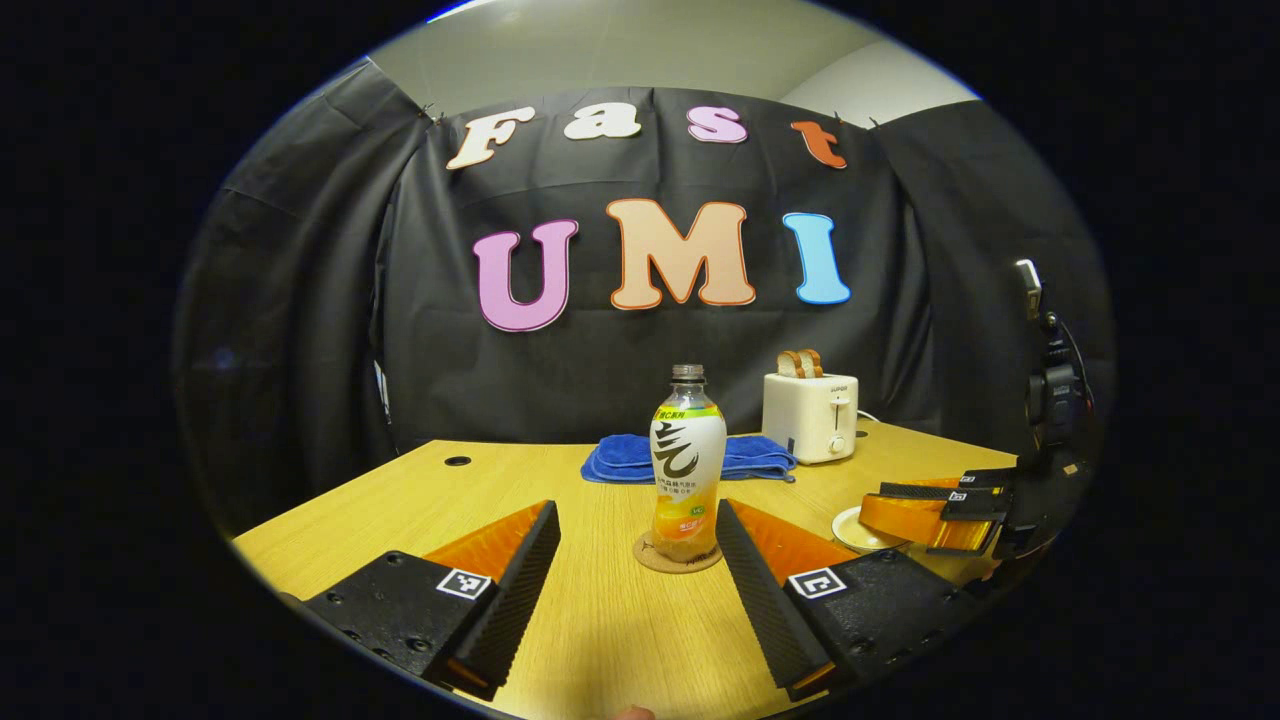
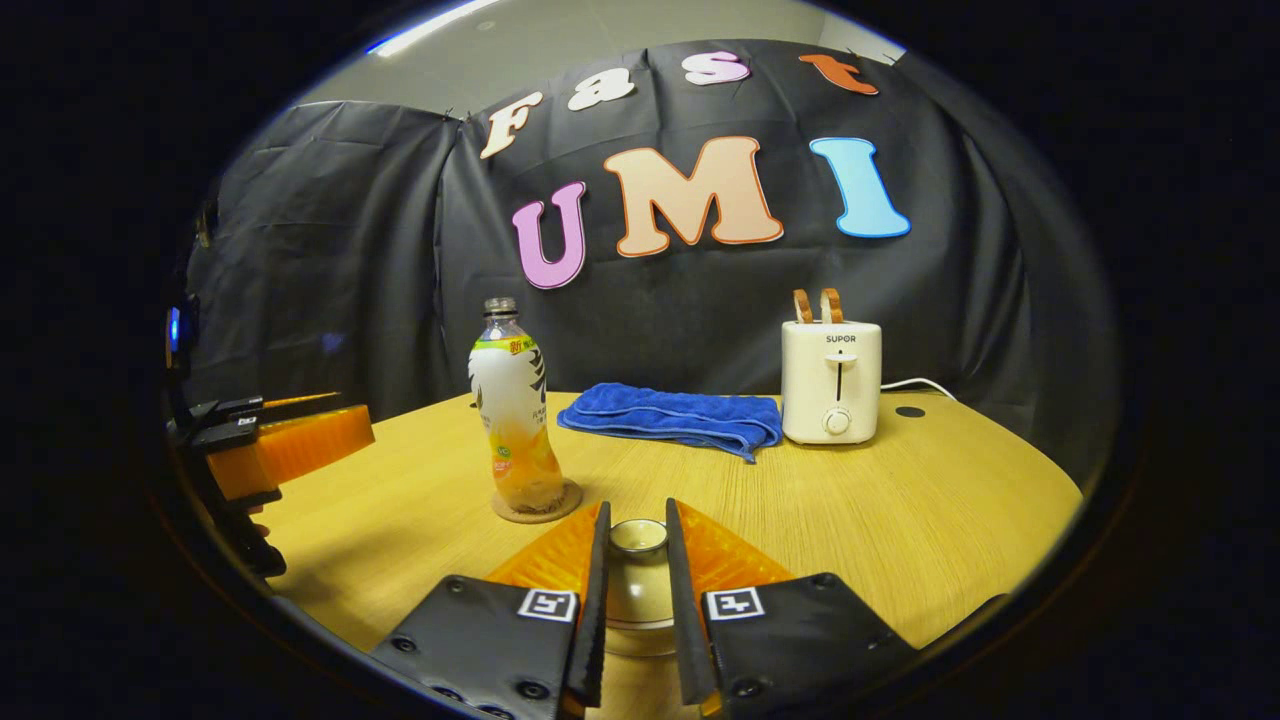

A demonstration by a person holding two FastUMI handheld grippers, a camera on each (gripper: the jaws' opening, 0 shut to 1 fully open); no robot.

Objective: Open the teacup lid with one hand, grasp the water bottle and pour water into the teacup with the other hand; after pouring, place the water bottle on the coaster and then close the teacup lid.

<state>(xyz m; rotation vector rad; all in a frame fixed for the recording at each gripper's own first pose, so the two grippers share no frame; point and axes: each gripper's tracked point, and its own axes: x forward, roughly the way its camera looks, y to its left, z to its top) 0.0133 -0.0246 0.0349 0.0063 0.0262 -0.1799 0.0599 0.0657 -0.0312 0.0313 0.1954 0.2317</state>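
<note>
Fingers of the right gripper [image 2: 638, 590] are drawn close and pinch the knob of the teacup lid [image 2: 638, 537] from both sides, in the right gripper view; the lid sits on the teacup [image 2: 637, 618], whose pale body shows in the narrow gap between them at 6 o'clock. Whether the lid is lifted off the rim or rests on it, I cannot tell.

Fingers of the left gripper [image 1: 638, 590] stand spread wide in the left gripper view, one at 7 o'clock and one at 5 o'clock, with bare table [image 1: 420, 490] between them. They touch nothing. Just beyond their tips, dead centre, the water bottle [image 1: 687, 465] stands upright on the round coaster [image 1: 650, 555], capped, with pale liquid in its lower part.

Farther out in that view, at 12 o'clock behind the bottle, a folded blue towel [image 1: 625, 455] lies on the table. At about 1 o'clock stands a white toaster [image 1: 812, 415] with two slices of bread [image 1: 800, 363] upright in its slots. At 3 o'clock the right gripper shows from the side, with the pale rim of the teacup under it.

From the right gripper view the bottle on its coaster is at 10 o'clock, near the teacup but apart from it; the towel is at 12 o'clock, the toaster at 1 o'clock, and the left gripper at 9 o'clock.
</note>
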